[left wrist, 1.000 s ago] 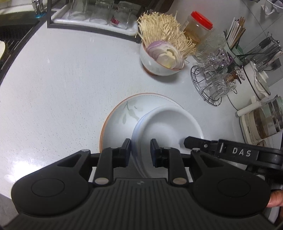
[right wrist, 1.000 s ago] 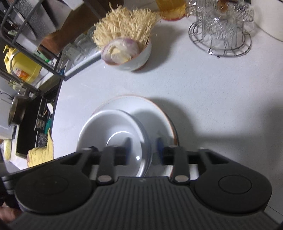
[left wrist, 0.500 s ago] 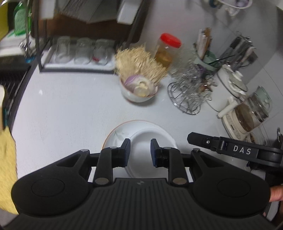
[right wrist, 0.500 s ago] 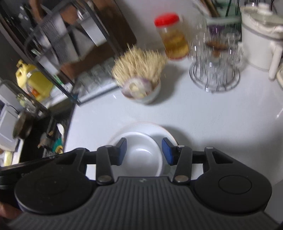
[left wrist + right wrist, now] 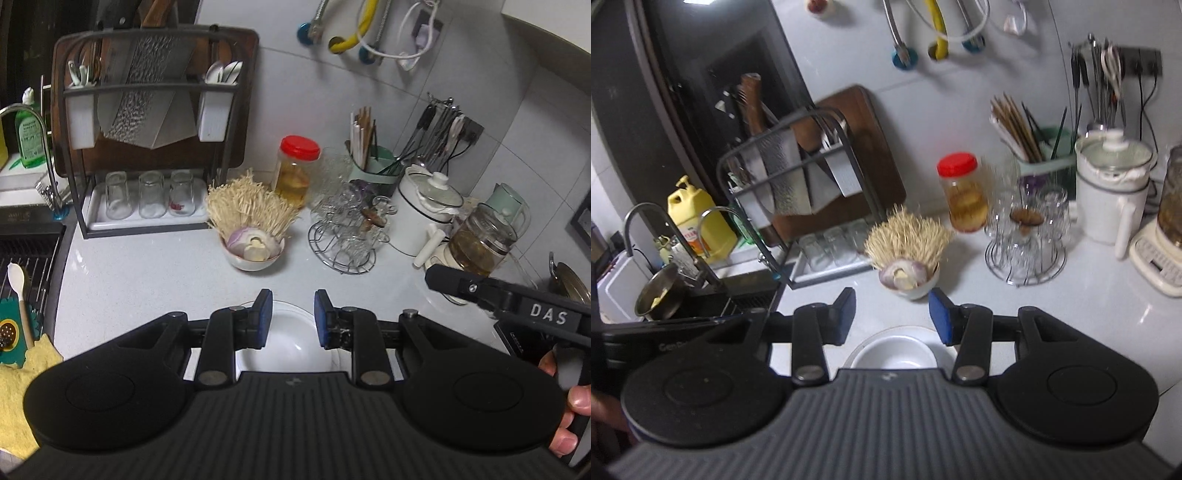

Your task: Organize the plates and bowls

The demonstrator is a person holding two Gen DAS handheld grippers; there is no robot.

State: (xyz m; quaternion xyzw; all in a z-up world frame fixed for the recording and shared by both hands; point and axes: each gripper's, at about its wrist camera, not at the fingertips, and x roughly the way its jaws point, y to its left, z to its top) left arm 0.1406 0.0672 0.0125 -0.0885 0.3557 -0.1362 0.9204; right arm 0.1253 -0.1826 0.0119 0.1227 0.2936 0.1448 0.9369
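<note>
Here both the left gripper (image 5: 291,314) and right gripper (image 5: 892,314) hover empty above the white bowl (image 5: 897,354).

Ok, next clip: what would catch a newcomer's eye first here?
Probably the bowl of enoki mushrooms mid-counter, bristling above a halved onion. Nearer, a white bowl sits on a plate just below both open grippers, left gripper and right gripper. Behind, the red-lidded jar stands out.

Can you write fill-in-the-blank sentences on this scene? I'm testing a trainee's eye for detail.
1. The white bowl sits on a ____.
2. The jar has a ____ lid.
3. The jaws of the left gripper and right gripper are both ____.
4. The bowl of mushrooms stands ____ of the glass rack.

Missing: plate; red; open; left
</note>
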